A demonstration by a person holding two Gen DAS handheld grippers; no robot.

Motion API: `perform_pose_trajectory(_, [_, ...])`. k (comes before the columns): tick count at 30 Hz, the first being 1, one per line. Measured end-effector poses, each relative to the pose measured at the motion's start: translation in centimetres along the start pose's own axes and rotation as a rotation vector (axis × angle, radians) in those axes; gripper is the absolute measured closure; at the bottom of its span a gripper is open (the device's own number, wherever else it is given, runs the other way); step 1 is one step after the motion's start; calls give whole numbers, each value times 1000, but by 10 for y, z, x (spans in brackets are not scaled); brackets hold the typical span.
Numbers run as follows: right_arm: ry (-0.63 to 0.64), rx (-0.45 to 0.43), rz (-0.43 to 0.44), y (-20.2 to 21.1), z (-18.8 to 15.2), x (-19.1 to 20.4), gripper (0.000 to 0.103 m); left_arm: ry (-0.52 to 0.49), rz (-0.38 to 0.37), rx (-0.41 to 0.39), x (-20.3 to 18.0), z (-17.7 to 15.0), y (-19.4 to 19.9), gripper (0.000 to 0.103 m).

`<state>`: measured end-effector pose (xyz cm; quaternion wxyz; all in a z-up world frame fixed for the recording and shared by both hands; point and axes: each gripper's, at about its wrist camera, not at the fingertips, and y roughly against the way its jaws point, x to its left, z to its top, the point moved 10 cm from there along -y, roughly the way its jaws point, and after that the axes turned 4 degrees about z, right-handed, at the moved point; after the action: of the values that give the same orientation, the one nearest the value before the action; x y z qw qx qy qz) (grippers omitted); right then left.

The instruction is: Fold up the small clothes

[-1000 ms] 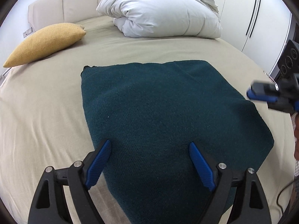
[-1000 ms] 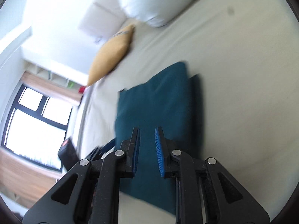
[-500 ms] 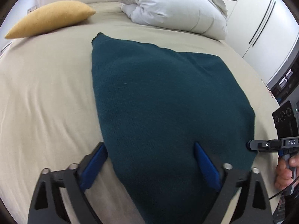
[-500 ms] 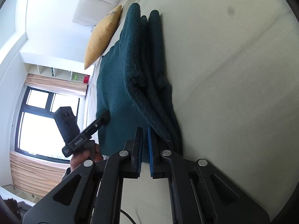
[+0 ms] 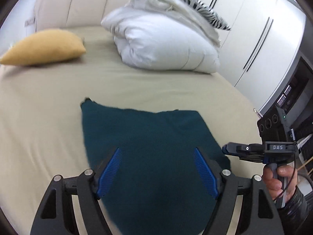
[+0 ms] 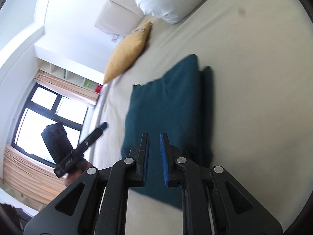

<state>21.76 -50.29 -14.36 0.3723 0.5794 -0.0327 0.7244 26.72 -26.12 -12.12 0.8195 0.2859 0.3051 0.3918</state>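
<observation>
A dark teal knitted garment lies folded in flat layers on the beige bed. In the right wrist view the garment shows its stacked edges along the right side. My left gripper hovers over the garment's near part; its jaws stand wide, are closing, and hold nothing. My right gripper hangs above the garment's near edge, its jaws opening by a narrow gap with nothing between them. The right gripper also shows beside the garment's right corner, held by a hand.
A yellow cushion and a bunched white duvet lie at the head of the bed. White wardrobe doors stand to the right. A window is beyond the bed's left side.
Both grippers have lifted away from the garment. The right one left the folded edge it was down beside, and its jaws parted slightly. The garment lies flat.
</observation>
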Motion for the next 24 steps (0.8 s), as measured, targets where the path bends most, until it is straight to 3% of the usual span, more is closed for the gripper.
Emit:
perform_pose_trajectory(1, [-6, 15, 17, -7, 2, 0, 90, 28, -22, 33, 2, -4, -13, 25])
perform_pose_trajectory(3, [-26, 41, -17, -27, 11, -12, 81, 97, -66, 106, 12, -18, -39, 25])
perform_pose_trajectory(4, [-35, 55, -59, -35, 13, -24, 73, 100, -75, 87, 15, -19, -40, 25])
perform_pose_trajectory(7, [-95, 2, 3, -28, 24, -42, 75, 68, -93, 59, 11, -25, -38, 26])
perform_pose_trajectory(10, [-124, -80, 11, -8, 32, -59, 77, 62, -109, 51, 17, -27, -36, 30])
perform_pose_trajectory(13, [-133, -138, -132, 22, 35, -77, 74, 112, -113, 38, 28, -22, -31, 38])
perform_pose_trajectory(15, [-128, -155, -102, 36, 41, -71, 71, 138, -93, 15, 32, -10, -18, 36])
perform_pose_trajectory(17, [-72, -167, -54, 42, 48, -49, 71, 148, -109, -28, 30, 4, -4, 28])
perform_pose_trajectory(19, [-38, -123, 3, 34, 51, -21, 71, 163, -156, -43, 24, 22, -4, 25])
perform_pose_trajectory(21, [-12, -49, 16, 11, 50, -2, 68, 133, -154, -28, 20, 34, -18, 24])
perform_pose_trajectory(23, [-5, 47, 12, -25, 47, 6, 50, 147, -144, 38, 25, 35, -47, 24])
perform_pose_trajectory(24, [-15, 71, -3, -36, 47, 4, 50, 177, -153, 72, 30, 33, -60, 24])
